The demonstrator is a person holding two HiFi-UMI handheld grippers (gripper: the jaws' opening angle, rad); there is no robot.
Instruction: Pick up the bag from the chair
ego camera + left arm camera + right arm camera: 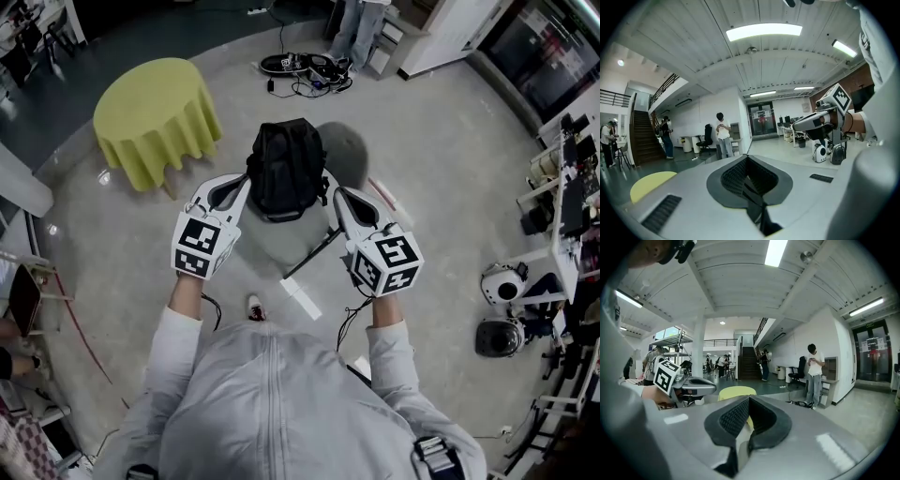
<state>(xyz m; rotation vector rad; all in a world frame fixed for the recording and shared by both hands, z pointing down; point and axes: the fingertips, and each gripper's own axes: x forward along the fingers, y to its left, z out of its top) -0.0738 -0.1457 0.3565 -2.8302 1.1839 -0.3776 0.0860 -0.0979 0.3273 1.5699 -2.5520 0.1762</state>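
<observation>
Far left, a round table [155, 117] under a yellow-green cloth. Nearer, the left gripper [242, 184] just beside the bag's left side, fingers pressed together; a dark line down the seam, too dim to name. In the middle, a black bag [286, 169], upright, covering most of a grey chair [349, 150]; only the seat's right edge visible, contact underneath hidden. Right gripper [337, 194] just beside the bag's right side, fingers likewise closed. Touch with the bag impossible to judge from above. Far right, desks [572, 187] cut off by the edge.
</observation>
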